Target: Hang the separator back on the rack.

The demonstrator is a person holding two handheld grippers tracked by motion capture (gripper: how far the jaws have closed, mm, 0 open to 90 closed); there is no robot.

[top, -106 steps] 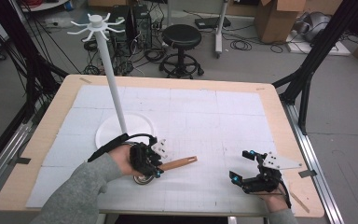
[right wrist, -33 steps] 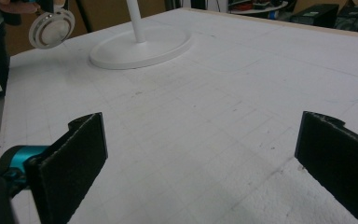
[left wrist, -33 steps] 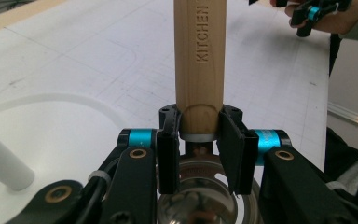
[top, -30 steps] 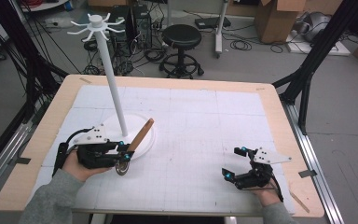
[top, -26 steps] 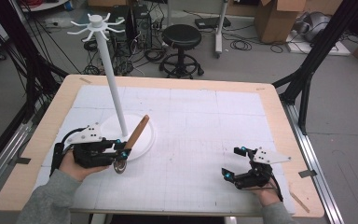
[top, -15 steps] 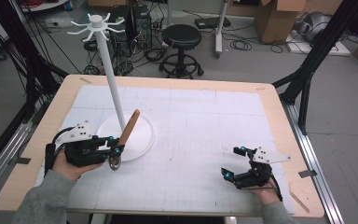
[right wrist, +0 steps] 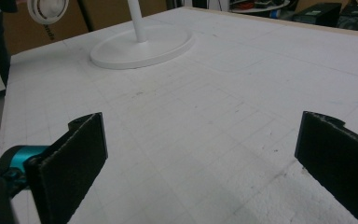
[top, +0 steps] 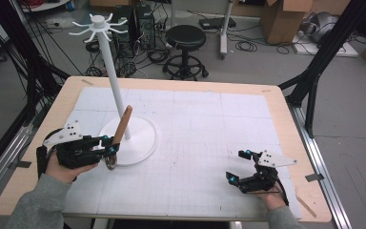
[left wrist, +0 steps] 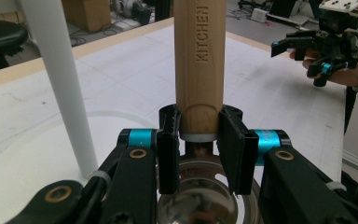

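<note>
Overhead, we see a light wooden desk (top: 286,119) covered by a white gridded mat (top: 209,133), with a person's forearms coming in from the bottom edge. On the mat's left side stands a white hanging rack (top: 110,76): a tall thin pole on a round flat base, with short hooks radiating from its top.

Our left hand-held gripper (top: 108,145) sits just beside that base, its jaws clamped on a kitchen utensil (top: 122,125). In the left gripper view, the jaws squeeze the lower end of a round wooden handle (left wrist: 199,60) stamped with the word KITCHEN, right above a pale collar. Below the jaws hangs a shiny metal head (left wrist: 200,196), rounded like a small ladle or strainer; we cannot tell which. The handle leans up toward the pole.

Our right hand-held gripper (top: 240,167) rests low over the mat near the front right corner, well apart from the rack, jaws spread wide and holding nothing.

We judge the utensil stiff and fairly light, with most weight in the metal head. The smooth round wood could twist in the jaws, so gripping near the collar, close to the head, seems sound.
</note>
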